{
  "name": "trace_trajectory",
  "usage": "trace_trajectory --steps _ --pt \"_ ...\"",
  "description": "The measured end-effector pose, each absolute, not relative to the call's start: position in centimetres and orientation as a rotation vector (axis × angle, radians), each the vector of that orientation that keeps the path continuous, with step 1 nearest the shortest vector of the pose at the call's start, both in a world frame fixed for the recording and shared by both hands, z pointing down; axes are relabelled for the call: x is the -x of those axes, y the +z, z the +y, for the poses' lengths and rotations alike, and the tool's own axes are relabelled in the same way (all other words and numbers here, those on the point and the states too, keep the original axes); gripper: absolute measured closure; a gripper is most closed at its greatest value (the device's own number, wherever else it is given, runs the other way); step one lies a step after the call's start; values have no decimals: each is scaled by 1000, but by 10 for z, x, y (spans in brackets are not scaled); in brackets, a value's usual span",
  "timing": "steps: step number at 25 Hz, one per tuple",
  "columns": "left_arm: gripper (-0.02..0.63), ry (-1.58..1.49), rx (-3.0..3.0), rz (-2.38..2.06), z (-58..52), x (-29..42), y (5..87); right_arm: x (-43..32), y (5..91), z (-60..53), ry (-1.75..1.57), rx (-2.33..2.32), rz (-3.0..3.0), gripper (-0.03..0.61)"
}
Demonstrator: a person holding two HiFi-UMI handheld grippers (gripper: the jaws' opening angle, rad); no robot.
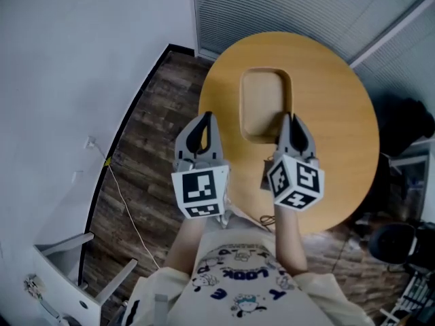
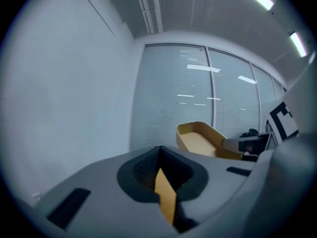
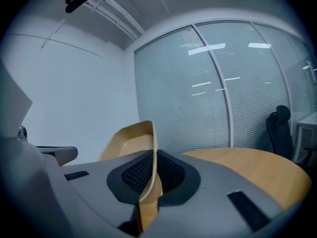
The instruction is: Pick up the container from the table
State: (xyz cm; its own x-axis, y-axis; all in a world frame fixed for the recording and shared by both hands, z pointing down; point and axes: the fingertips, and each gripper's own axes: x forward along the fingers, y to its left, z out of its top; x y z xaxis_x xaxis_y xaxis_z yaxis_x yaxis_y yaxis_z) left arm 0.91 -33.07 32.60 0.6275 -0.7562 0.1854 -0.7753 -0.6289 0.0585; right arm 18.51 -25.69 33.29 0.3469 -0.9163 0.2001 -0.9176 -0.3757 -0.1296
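A shallow tan wooden container point(image 1: 264, 100) shows over the round wooden table point(image 1: 340, 121). My right gripper point(image 1: 288, 118) is shut on the rim at the container's near right corner. In the right gripper view, the thin rim point(image 3: 148, 172) runs between the jaws of that gripper point(image 3: 147, 192), and the container point(image 3: 130, 142) rises tilted ahead. My left gripper point(image 1: 206, 117) hangs to the container's left, over the table's edge, shut and holding nothing. In the left gripper view, only a tan sliver shows between the jaws of this gripper point(image 2: 161, 180), and the container point(image 2: 202, 139) sits to the right.
Dark wood floor point(image 1: 156, 134) lies left of the table, with a thin cable point(image 1: 124, 199) across it. A white frame point(image 1: 75, 277) stands at the lower left. A black chair point(image 1: 399, 242) is at the right. Window blinds point(image 1: 299, 5) run behind the table.
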Motion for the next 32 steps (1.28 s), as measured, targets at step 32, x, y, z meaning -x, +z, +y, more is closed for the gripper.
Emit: trace_trajectory --steps 32 --pt "612 89 -2784 -1373 -330 8 268 -184 274 -244 150 -2632 -1831 560"
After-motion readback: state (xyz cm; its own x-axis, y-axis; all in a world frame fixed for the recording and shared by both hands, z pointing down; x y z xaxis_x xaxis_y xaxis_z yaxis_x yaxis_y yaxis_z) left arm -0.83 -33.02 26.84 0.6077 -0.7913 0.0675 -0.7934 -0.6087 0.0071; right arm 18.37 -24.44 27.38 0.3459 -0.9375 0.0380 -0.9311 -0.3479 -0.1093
